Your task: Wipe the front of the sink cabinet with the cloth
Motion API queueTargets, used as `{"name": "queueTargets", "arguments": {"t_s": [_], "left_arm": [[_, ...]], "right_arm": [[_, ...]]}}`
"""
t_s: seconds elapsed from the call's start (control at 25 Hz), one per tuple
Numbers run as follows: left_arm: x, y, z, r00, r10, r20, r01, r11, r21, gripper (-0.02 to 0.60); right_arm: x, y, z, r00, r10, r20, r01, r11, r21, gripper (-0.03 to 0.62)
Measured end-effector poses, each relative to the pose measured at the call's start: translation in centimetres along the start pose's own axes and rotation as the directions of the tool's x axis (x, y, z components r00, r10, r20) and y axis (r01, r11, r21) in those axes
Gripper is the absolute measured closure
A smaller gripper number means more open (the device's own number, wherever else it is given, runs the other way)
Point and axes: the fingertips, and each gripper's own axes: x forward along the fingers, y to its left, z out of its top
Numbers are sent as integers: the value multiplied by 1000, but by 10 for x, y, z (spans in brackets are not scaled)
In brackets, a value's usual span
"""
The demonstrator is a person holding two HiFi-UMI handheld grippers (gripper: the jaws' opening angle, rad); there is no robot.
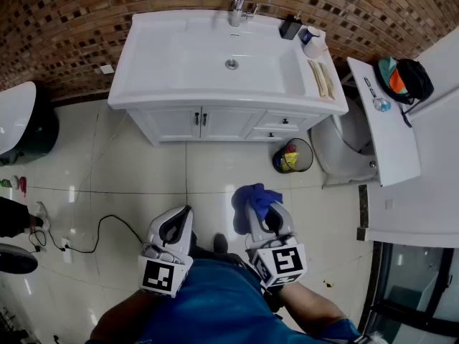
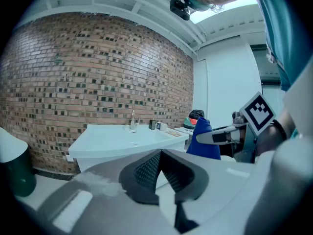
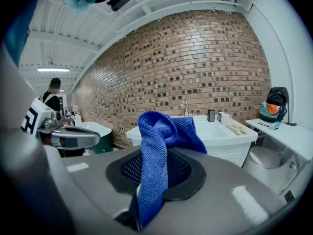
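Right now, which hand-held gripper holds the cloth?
The right hand-held gripper: its jaws are shut on the blue cloth, while the left hand-held gripper is shut on nothing.

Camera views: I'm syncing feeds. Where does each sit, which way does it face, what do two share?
Head view: on the person's head, looking steeply down at the white sink cabinet; shows left gripper, right gripper, blue-shirted torso.
Left gripper view: on the left gripper, looking along its shut jaws toward the cabinet and brown brick wall; right gripper at right.
Right gripper view: on the right gripper, facing the cabinet past the blue knitted cloth it clamps; left gripper at left.
Both gripper views share cabinet and wall.
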Motion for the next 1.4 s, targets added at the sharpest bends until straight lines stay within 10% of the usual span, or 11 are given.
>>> {"name": "queueTargets", "arguments": {"t_s": [0.4,0.92,1.4], "left_arm": [[68,71,1,997,-64,-39,66,996,63,578],[242,111,-46,977,191,-98,-189,982,22,578],[289,156,-111,972,223,-72,-228,972,-58,578]], "right_arm": [[103,-47,16,996,-48,-70,47,999,-21,516],[263,-231,-79,983,-128,-133,129,992,2,516],[339,-321,-132,943,-316,-106,305,946,-108,514]]}}
